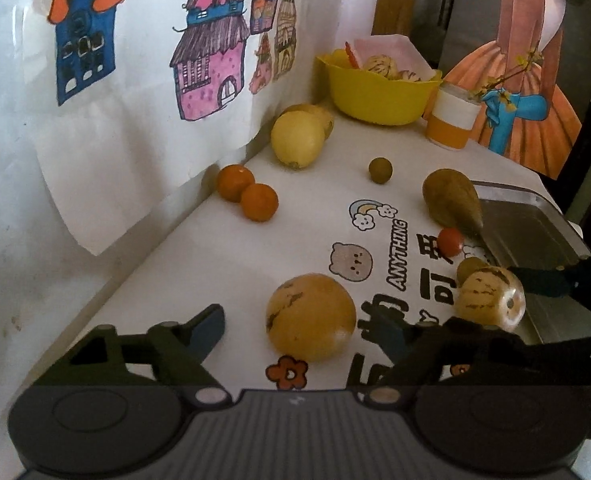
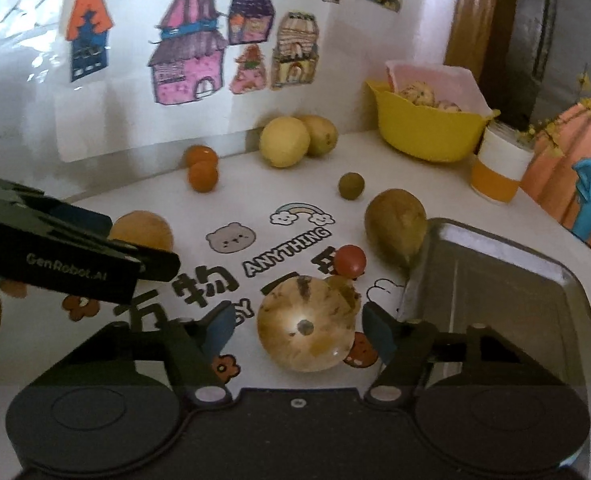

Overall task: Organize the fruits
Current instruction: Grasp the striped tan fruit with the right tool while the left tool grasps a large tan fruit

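Note:
Fruits lie loose on a white printed tablecloth. My left gripper (image 1: 297, 332) is open, and a round tan melon (image 1: 310, 316) sits between its blue fingertips. The right wrist view shows that melon (image 2: 141, 230) partly hidden behind the left gripper (image 2: 75, 256). My right gripper (image 2: 299, 330) is open around a pale striped melon (image 2: 305, 322), with small gaps on both sides. From the left wrist view this striped melon (image 1: 489, 298) sits at the near edge of a metal tray (image 1: 535, 224). A red tomato (image 2: 350, 260) and a small yellowish fruit (image 1: 469, 268) lie just beyond it.
A brown-green pear (image 2: 395, 226) leans on the tray (image 2: 495, 280). Two oranges (image 1: 247, 194), a lemon (image 1: 297, 140) and a small green fruit (image 1: 380, 170) lie further back. A yellow bowl (image 1: 379, 96) and an orange-white cup (image 1: 451, 120) stand by the wall.

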Tool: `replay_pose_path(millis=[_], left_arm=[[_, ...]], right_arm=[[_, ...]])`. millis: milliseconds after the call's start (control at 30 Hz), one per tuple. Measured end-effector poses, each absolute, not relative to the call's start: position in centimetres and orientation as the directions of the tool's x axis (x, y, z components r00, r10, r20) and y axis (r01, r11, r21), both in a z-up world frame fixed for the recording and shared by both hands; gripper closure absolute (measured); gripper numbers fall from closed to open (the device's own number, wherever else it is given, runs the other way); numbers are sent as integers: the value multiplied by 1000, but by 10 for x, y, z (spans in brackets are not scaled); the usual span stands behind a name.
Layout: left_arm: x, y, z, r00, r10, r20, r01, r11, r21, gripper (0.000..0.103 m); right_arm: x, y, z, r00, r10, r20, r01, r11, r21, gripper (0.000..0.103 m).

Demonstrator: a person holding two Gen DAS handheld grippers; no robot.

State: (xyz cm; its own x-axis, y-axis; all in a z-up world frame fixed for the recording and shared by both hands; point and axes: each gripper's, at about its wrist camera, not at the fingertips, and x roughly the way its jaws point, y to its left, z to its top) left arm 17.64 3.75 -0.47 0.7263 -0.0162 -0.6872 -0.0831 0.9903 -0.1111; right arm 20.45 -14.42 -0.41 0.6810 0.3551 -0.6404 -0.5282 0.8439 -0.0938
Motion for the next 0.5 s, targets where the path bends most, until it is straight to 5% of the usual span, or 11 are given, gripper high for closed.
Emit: replay_pose_path(millis=[267, 500], left_arm=[[179, 32, -5, 738, -19, -674, -70, 992, -104, 52], [177, 24, -3, 733, -12, -680, -68, 994, -91, 55]], right_arm=[[206, -146, -10, 685, 335, -647, -479, 876, -53, 50], [201, -149, -9, 671, 364, -646, -487, 873, -13, 51]])
